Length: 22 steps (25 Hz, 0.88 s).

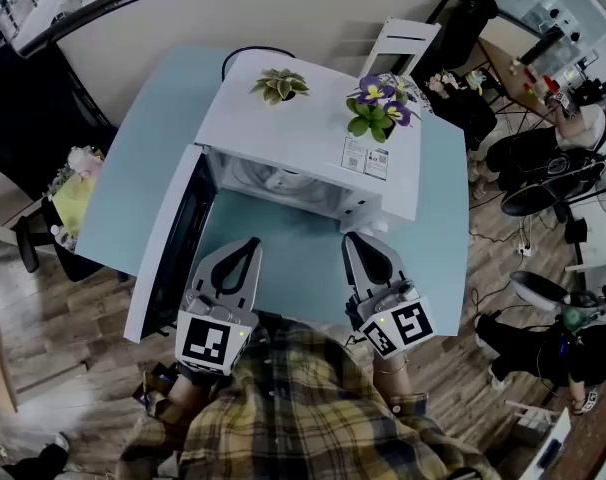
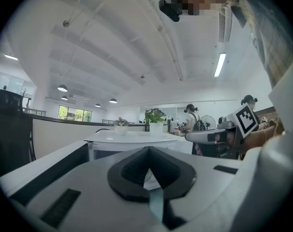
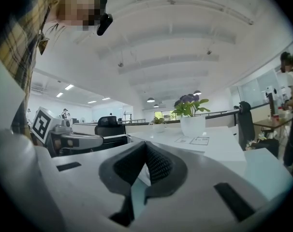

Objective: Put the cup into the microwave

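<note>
Cup: not located in any view. Neither gripper carries it, and none stands on the visible part of the light blue table. The only unchecked place is the cavity of the microwave, which the head view shows only as a pale, shadowed strip. Whether the cup sits inside cannot be confirmed.

Microwave: on the table, beyond both grippers, with its door swung fully open to the left. A small green potted plant and a purple-flowered plant stand on its top.

Left gripper: just right of the open door, jaws pressed together, nothing between them. Right gripper: on the near side of the microwave's right front corner, jaws pressed together, likewise empty.

Assessment: with both grippers empty and held close to the person, the placing appears either finished or not begun.

Recommended practice: first verify that the cup stands upright in the cavity, well back from the sill, so the door clears it. If the door is then to be shut, the left gripper is better placed. It should push with closed jaws on the door's outer face near the free edge, in a steady arc, with the right gripper kept out of the opening.

Risk: a hard push could jolt the plants on top.
</note>
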Each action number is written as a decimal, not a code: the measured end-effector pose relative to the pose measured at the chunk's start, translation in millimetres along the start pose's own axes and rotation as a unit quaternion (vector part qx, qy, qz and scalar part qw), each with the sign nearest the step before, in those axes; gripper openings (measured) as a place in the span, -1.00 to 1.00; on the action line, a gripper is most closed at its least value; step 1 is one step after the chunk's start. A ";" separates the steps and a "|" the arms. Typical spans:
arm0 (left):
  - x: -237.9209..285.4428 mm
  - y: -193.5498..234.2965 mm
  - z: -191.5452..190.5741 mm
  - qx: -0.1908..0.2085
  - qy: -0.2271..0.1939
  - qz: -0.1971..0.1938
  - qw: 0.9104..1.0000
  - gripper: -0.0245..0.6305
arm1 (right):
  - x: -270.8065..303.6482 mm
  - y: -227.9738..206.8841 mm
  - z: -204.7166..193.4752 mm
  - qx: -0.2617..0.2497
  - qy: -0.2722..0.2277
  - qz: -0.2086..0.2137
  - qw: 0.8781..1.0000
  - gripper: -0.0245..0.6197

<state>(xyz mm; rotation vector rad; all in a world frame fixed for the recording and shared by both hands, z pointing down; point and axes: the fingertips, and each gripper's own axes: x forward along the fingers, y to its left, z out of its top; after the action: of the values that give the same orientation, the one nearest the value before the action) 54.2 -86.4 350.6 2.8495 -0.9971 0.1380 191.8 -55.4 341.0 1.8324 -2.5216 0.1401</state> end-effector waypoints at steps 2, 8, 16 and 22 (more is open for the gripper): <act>2.2 1.8 -1.6 -0.003 0.004 -0.001 1.000 -0.95 | 0.6 -4.2 -0.5 0.001 0.003 -0.006 1.000 -0.92; 8.1 7.5 -6.1 -0.008 0.011 -0.001 1.000 -0.95 | 3.9 -15.2 -7.1 0.014 0.014 -0.023 1.000 -0.92; 11.9 12.7 -8.1 -0.012 0.005 0.007 1.000 -0.95 | 9.7 -17.4 -7.3 0.020 0.015 -0.016 1.000 -0.92; 10.9 15.3 -9.5 -0.005 0.009 0.012 1.000 -0.95 | 12.7 -13.4 -7.0 0.017 0.016 -0.005 1.000 -0.92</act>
<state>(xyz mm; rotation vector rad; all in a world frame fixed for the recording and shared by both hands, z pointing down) 52.7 -103.6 362.6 2.8237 -1.0254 0.1611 200.3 -71.0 349.7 1.8377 -2.5040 0.2120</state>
